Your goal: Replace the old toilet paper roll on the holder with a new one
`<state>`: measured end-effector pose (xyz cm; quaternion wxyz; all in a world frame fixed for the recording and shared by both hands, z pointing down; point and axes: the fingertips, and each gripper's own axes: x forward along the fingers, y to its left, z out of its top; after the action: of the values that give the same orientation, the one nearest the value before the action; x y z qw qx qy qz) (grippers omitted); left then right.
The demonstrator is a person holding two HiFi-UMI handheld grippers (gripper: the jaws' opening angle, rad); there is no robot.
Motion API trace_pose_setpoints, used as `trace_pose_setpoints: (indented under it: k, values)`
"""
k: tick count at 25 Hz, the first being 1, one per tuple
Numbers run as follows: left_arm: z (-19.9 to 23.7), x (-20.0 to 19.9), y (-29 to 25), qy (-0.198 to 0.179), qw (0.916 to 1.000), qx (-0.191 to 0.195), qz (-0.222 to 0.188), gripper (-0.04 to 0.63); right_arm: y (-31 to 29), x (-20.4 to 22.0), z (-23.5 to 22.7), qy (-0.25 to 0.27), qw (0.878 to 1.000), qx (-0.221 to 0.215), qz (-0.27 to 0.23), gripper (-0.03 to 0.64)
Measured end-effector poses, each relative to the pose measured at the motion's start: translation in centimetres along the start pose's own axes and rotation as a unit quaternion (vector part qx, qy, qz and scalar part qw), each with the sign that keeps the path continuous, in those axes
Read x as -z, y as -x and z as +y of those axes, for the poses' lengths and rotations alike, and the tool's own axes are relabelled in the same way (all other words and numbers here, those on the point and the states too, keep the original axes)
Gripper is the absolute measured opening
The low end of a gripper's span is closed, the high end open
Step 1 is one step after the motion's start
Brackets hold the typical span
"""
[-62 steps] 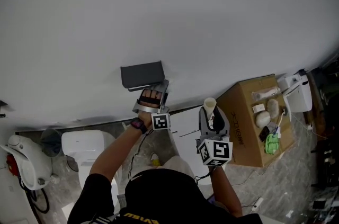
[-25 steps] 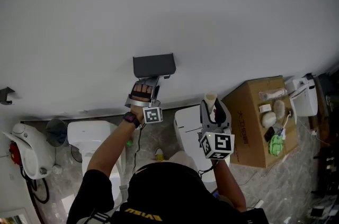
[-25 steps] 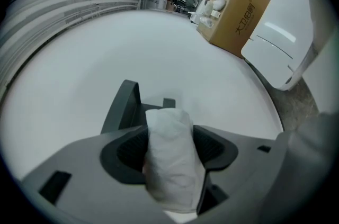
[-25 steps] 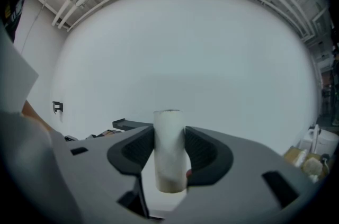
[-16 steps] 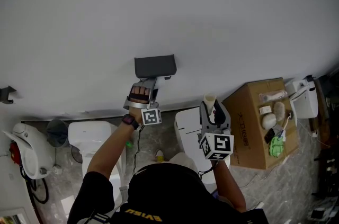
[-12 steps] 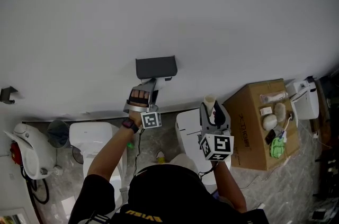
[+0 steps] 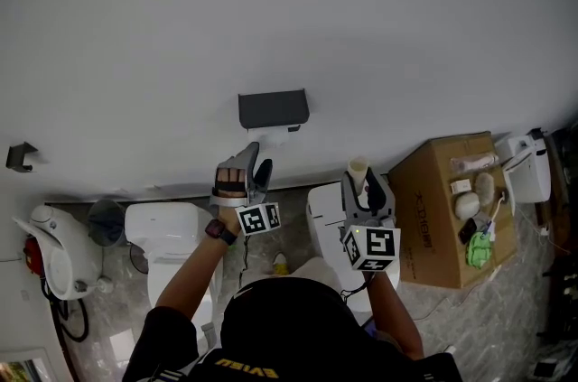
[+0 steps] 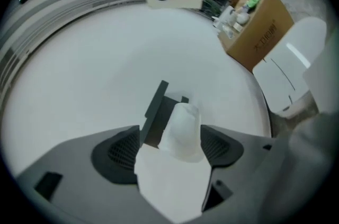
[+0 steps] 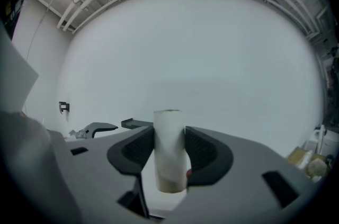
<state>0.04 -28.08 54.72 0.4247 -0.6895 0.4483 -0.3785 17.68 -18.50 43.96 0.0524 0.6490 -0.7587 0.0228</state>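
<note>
A dark grey holder (image 7: 274,107) is fixed to the white wall, and a new white roll (image 7: 274,135) sits on it just below the lid. My left gripper (image 7: 256,162) hangs a short way under the holder; its jaws have just been opening and stand open, off the roll. In the left gripper view the roll (image 8: 181,127) and a loose sheet show ahead between the pads, untouched. My right gripper (image 7: 363,183) is shut on the bare cardboard tube (image 7: 358,175), held upright (image 9: 169,146).
Below stand a white toilet (image 7: 167,231) and a second white lid (image 7: 327,207). A cardboard box (image 7: 447,209) with small items on top is at the right. A bin (image 7: 107,218) and a wall hook (image 7: 20,154) are at the left.
The left gripper has drawn back and down from the holder with its jaws spread. The white roll stays on the holder. The right gripper with the tube has kept still.
</note>
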Motion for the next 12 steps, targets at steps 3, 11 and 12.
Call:
trace_pose_setpoints:
  k: [3, 11, 12]
  values:
    - [1.1, 1.7, 1.2, 0.104, 0.9942, 0.013, 0.024, 0.367, 0.0, 0.0, 0.3, 0.000, 1.000, -0.006, -0.001, 0.183]
    - [4.6, 4.3, 5.4, 0.186, 0.9807, -0.030, 0.053, 0.306, -0.1, -0.4, 2.8, 0.048, 0.998, -0.050, 0.001, 0.183]
    - [5.0, 4.4, 6.0, 0.196, 0.9784, -0.038, 0.053, 0.293, -0.3, -0.5, 3.3, 0.056, 0.997, -0.060, 0.002, 0.181]
